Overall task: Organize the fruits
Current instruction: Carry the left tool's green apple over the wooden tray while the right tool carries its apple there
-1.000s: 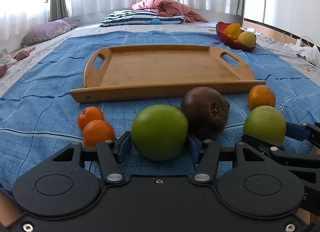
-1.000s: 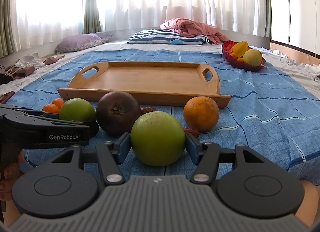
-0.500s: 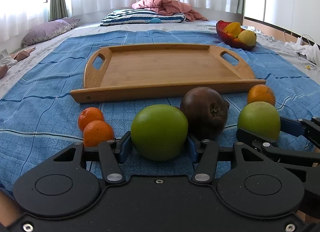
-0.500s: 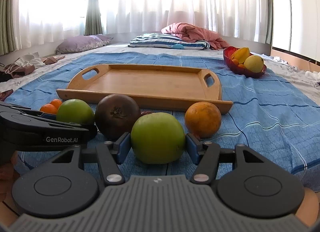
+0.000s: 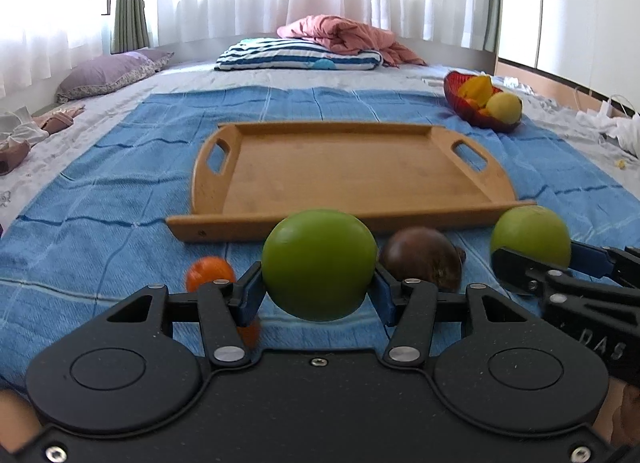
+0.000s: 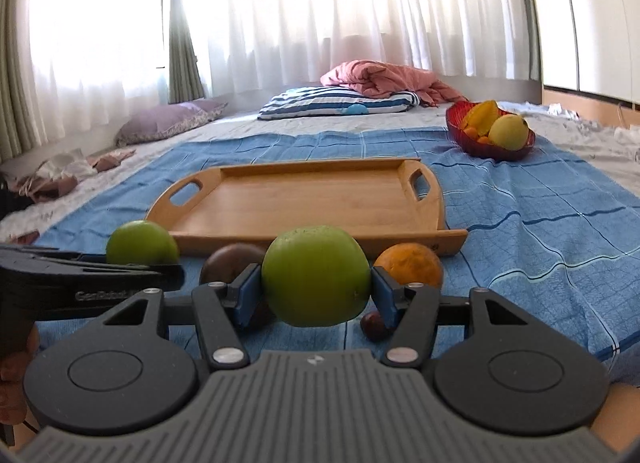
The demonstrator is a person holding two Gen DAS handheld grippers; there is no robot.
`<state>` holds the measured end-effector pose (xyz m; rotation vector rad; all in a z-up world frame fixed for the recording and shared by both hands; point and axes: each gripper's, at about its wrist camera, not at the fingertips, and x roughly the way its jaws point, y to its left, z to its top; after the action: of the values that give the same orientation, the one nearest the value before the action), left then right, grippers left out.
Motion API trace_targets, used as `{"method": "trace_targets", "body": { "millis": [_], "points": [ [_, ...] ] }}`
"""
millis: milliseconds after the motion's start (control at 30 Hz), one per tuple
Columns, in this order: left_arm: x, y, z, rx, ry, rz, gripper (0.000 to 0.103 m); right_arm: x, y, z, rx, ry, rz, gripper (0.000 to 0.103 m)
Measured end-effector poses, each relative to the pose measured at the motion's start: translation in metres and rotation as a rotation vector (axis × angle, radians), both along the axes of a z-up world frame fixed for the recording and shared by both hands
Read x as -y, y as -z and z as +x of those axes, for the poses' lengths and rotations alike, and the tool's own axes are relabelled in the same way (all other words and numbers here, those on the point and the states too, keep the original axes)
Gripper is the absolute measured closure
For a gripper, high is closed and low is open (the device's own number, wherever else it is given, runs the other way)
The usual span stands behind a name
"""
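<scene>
The left gripper (image 5: pixel 319 290) clamps a round green apple (image 5: pixel 319 263) between its blue pads, lifted clear of the blue checked bedspread (image 5: pixel 120 199). The right gripper (image 6: pixel 316 295) grips a second round green apple (image 6: pixel 316 275) the same way, also raised. Both hang just near of the empty rectangular wooden tray with cut-out handles (image 5: pixel 352 167). On the bedspread between them lies a dark brown round fruit (image 5: pixel 422 257); small orange tangerines (image 5: pixel 210 273) sit at the left, a larger orange (image 6: pixel 410 265) at the right. A red bowl of yellow fruit (image 6: pixel 490 129) stands far right.
</scene>
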<state>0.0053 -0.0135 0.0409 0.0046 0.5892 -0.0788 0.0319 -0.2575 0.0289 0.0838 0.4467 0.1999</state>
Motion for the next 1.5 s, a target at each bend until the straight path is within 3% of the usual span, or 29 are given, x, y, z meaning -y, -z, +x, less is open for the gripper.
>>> {"method": "trace_targets", "body": {
  "millis": [333,800,1233,1500],
  "points": [
    [-0.019,-0.036,0.036,0.02,-0.014,-0.035,0.051,0.032,-0.033,0.041,-0.033,0.045,0.092,0.041],
    [-0.033,-0.076,0.129,-0.053,-0.014,-0.097,0.051,0.045,-0.074,0.163,-0.204,0.009,0.142,0.041],
    [-0.028,-0.054,0.251,-0.258,-0.011,-0.114,0.051,0.022,-0.061,0.268,-0.358,0.04,0.052,0.041],
    [-0.024,-0.034,0.299,-0.316,-0.026,-0.079,0.051,0.022,-0.037,0.309,-0.409,0.091,0.047,0.041]
  ]
}}
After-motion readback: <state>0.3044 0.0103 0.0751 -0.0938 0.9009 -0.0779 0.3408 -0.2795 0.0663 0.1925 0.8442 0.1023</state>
